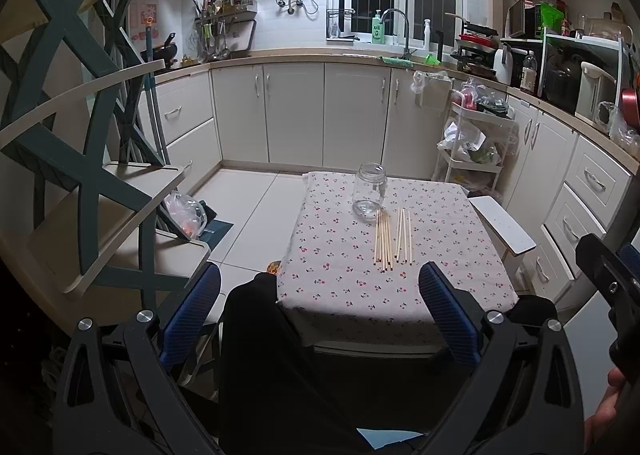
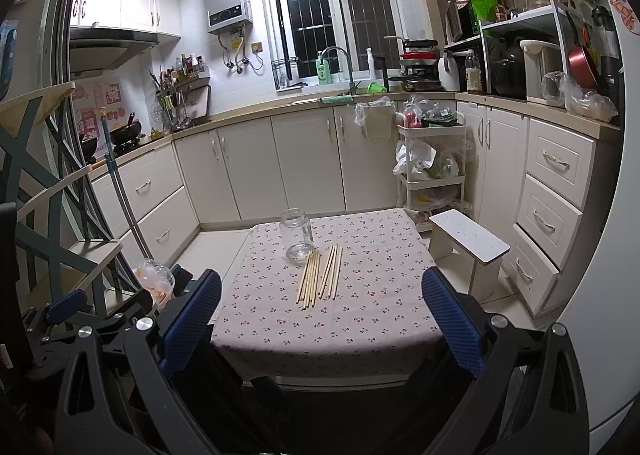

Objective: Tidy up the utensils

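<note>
Several pale wooden chopsticks (image 1: 393,239) (image 2: 320,277) lie side by side in two loose groups on a small table with a cherry-print cloth (image 1: 332,287) (image 2: 360,319). An empty clear glass jar (image 1: 369,194) (image 2: 297,235) stands upright just beyond them. My left gripper (image 1: 320,309) hangs open before the table's near edge, well short of the chopsticks, with nothing between its blue pads. My right gripper (image 2: 322,313) is open too, held back from the near edge. The left gripper also shows at the lower left (image 2: 64,307) of the right wrist view.
A white step stool (image 1: 502,229) (image 2: 470,241) stands right of the table. A wooden shelf unit with teal cross braces (image 1: 92,159) rises at the left. A white cart (image 2: 432,167) and cabinets line the back. A person's dark-clad leg (image 1: 256,335) is below the left gripper.
</note>
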Available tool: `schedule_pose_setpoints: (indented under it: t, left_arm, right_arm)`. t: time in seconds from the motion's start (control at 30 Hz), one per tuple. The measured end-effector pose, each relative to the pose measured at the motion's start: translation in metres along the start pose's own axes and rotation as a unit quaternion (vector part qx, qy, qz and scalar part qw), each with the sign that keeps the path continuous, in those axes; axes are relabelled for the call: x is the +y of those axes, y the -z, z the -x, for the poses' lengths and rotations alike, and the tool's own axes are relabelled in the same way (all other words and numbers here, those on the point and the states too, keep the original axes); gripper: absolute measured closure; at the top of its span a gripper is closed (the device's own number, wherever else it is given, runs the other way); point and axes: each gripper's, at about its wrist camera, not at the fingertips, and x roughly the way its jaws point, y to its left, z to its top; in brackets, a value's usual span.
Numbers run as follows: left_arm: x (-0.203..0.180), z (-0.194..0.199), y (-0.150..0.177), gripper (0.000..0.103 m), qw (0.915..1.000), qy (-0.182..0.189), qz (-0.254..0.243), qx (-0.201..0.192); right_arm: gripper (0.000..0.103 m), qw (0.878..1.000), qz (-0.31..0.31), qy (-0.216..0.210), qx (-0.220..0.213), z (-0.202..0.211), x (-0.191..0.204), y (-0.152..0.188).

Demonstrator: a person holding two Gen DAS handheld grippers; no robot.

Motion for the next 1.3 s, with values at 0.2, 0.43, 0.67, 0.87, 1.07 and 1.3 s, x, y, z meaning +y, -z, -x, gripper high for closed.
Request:
schedule_pose_setpoints:
  t: [0.2,0.43,0.67,0.87,1.07,1.3]
  left_arm:
    - [-0.0006,-0.0005,0.0017,0.008,1.0000,0.001,-0.001,0.002]
    - [-0.0016,-0.0002,0.0019,0.008,1.0000,0.002,-0.001,0.001]
    - [-0.0013,-0.0004,0.0016,0.008,1.0000,0.002,-0.001,0.002]
    - [-0.0010,-0.0004,0.0023,0.008,1.0000,0.002,-0.001,0.001]
    - [-0.0011,-0.0011,0.0037,0.008,1.0000,0.002,0.000,0.003]
    - [-0.0017,-0.0045,0.0051,0.008,0.9999,0.014,0.002,0.002]
  right_arm:
    - [0.007,1.000,0.000,-0.001,0.001,0.0002,0.0007,0.0004]
    - [0.007,1.000,-0.001,-0.001,0.000,0.0004,0.0013,0.0002]
    - [0.007,1.000,-0.001,-0.001,0.000,0.0002,0.0008,-0.0001]
    - [0.007,1.000,-0.001,-0.002,0.000,0.0000,0.0007,0.0002]
    - [0.007,1.000,-0.001,-0.002,0.001,0.0002,0.0018,0.0014]
    - [0.007,1.000,-0.001,-0.001,-0.001,-0.0012,0.0019,0.0029]
